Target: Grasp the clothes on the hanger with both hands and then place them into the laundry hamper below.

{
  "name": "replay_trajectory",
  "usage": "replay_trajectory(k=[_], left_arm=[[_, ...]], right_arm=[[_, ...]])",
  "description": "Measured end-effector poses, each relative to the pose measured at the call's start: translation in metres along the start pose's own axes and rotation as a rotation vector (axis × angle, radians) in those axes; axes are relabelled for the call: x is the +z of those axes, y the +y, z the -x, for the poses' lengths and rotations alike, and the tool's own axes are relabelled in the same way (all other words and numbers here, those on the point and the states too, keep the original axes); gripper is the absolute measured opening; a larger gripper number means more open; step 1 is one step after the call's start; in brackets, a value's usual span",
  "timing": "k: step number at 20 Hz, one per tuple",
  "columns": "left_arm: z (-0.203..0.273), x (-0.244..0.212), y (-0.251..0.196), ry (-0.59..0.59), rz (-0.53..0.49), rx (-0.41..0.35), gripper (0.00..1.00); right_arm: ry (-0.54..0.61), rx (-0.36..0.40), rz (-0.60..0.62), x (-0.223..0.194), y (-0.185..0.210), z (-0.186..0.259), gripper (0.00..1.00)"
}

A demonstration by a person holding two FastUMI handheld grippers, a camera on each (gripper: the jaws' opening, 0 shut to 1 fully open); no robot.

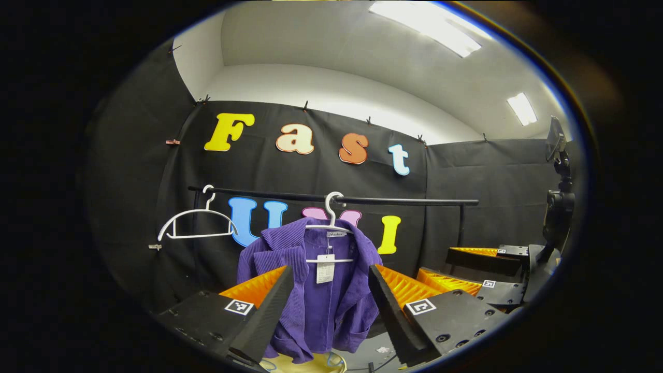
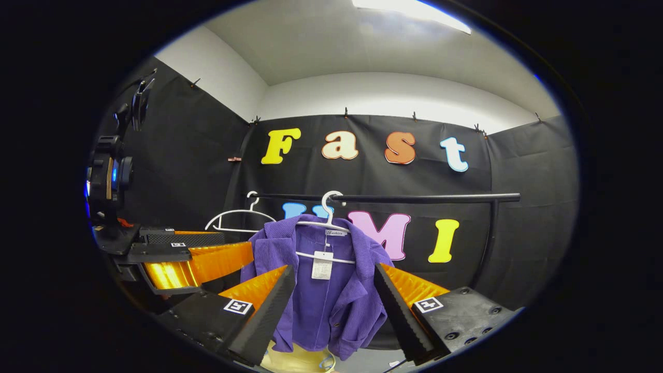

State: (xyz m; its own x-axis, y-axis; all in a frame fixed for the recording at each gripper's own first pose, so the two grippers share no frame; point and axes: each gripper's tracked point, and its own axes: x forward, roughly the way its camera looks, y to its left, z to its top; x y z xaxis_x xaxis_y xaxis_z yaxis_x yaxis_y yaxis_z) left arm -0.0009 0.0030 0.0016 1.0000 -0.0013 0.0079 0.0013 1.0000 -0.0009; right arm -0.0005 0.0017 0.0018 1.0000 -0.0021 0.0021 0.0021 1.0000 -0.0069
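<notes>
Both tongs gape before hung purple jacket

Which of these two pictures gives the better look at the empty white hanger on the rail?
The left gripper view: the empty white hanger hangs clear on the rail, its whole outline showing, apart from the purple jacket. In the right gripper view it looks smaller, and the jacket's shoulder overlaps its right end.

open gap before jacket, rail overhead
</notes>
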Motion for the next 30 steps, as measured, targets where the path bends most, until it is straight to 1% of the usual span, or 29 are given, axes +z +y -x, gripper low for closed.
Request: replay_trajectory(k=[7,15,20,24,26,28,30], left_arm=[[-0.004,-0.002,0.005,0.001,0.0,0.002,0.91],[-0.005,-0.004,0.014,0.007,0.007,-0.017,0.91],[-0.006,-0.009,0.027,0.023,0.007,-0.045,0.91],[-0.009,-0.015,0.041,0.037,0.006,-0.07,0.91],[-0.012,-0.018,0.049,0.043,-0.005,-0.078,0.91],[-0.017,-0.024,0.057,0.055,-0.01,-0.071,0.91],[-0.024,-0.033,0.064,0.071,-0.003,-0.057,0.91]], right_arm=[[0.0,-0.005,0.002,0.0,0.0,-0.003,0.97],[0.015,-0.028,0.014,-0.004,0.006,-0.006,0.97],[0.023,-0.064,0.025,-0.007,0.013,-0.009,0.97],[0.028,-0.116,0.032,-0.011,0.013,-0.013,0.97],[0.034,-0.15,0.054,-0.016,0.007,-0.017,0.97],[0.049,-0.173,0.072,-0.023,0.0,-0.024,0.96],[0.063,-0.167,0.064,-0.034,-0.006,-0.036,0.97]])
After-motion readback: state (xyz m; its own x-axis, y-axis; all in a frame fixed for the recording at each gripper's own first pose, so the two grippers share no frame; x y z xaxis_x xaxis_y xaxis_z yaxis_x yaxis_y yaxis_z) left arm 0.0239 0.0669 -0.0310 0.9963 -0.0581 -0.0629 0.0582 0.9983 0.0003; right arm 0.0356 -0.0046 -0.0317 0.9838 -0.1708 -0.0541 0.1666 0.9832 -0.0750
